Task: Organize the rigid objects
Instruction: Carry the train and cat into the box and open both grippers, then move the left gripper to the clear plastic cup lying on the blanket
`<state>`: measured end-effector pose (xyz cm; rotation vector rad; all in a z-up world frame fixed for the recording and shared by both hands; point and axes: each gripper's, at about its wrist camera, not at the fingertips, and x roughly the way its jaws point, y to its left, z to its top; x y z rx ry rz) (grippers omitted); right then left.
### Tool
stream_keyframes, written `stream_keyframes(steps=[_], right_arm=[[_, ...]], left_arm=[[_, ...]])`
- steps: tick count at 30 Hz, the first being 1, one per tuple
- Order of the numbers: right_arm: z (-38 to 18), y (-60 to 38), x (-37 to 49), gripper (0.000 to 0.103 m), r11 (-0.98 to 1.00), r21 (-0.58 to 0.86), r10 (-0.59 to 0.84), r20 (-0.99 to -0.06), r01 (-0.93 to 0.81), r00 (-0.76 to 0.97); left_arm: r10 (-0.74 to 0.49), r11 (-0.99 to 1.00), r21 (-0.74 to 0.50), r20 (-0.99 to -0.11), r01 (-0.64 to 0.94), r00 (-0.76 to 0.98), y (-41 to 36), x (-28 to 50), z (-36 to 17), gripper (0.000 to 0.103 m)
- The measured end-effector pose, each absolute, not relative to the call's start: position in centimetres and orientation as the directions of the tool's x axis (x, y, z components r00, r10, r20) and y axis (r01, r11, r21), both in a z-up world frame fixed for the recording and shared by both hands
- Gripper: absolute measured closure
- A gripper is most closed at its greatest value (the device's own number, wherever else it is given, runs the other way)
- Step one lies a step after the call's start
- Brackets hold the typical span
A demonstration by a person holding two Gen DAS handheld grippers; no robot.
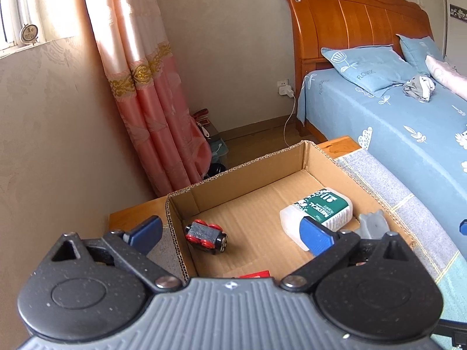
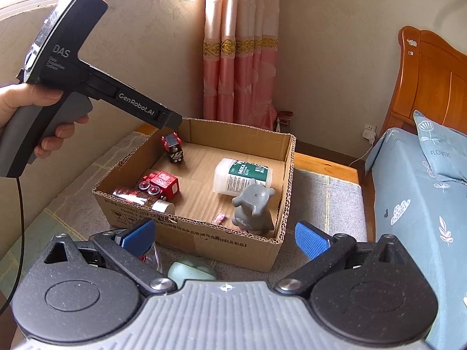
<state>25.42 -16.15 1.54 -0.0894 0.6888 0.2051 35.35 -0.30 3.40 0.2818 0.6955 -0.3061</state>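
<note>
Both the left gripper (image 1: 230,232) and right gripper (image 2: 224,234) gape empty; toy train (image 1: 206,235) lies wheels-up, lengthwise toward the viewer.

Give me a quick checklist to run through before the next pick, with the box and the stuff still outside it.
1. Left hand-held gripper empty: ok, fingers spread wide over the cardboard box, nothing between them.
2. Black toy train down inside the box: ok, it lies on the floor, clear of the pads.
3. Right hand-held gripper ready: ok, open and empty.
4. Next item located: ok, a pale green object lies in front of the box, just ahead of the right gripper.
5. What that object is: cannot tell, mostly hidden.
6. Free room in the box: ok, bare cardboard shows mid-floor.
</note>
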Motion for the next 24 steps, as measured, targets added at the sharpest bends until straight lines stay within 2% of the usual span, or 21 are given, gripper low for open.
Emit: stream_keyframes(steps=[8, 24], right_arm=[[-0.1, -15.9, 23.8, 0.000, 0.986, -0.025, 0.110, -0.650, -0.165, 0.752], [-4.4, -17.2, 19.4, 0.000, 0.996, 0.047, 0.088, -0.697, -0.078, 0.712]], left_arm=[[-0.191, 0.908, 0.171, -0.642, 0.382, 0.742, -0.5, 30.7, 2.7, 0.002], [-0.237, 0.920, 0.084, -0.661, 0.384, 0.712, -0.3, 20.7, -2.1, 0.002]])
